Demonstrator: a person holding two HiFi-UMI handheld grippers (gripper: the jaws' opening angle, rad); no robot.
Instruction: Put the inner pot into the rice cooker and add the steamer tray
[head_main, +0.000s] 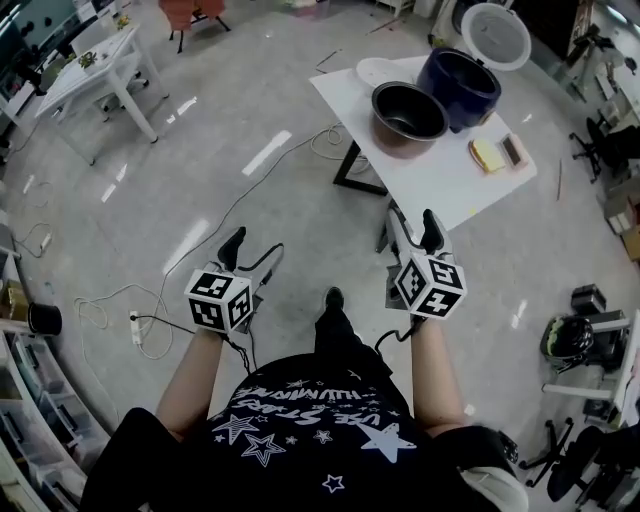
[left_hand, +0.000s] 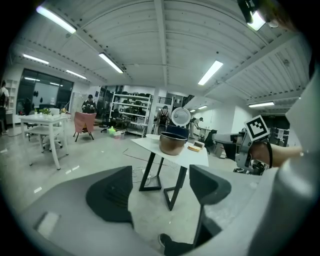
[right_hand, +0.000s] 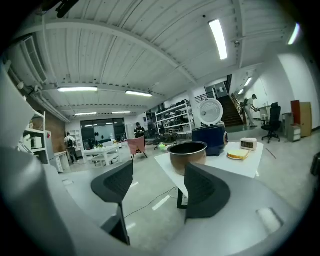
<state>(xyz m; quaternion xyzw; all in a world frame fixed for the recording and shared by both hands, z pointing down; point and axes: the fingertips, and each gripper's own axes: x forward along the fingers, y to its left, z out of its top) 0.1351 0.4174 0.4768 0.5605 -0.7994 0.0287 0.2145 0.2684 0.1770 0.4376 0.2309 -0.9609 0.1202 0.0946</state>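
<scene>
Bronze-brown pot (head_main: 408, 113): on white table (head_main: 440, 185), touching blue cooker (head_main: 458, 85); cooker lid (head_main: 495, 35) up. White tray (head_main: 378, 72): table's far corner, beside pot. Left gripper (head_main: 252, 252): jaws apart, empty, over floor, well apart from table. Right gripper (head_main: 413, 220): jaws apart, empty, at table's near edge, pot well ahead.

Our open lab hall: shelving racks (left_hand: 131, 112) far beyond the left tool (left_hand: 162, 187), strip lights (left_hand: 111, 63) above, floor cables (head_main: 325, 142).
</scene>
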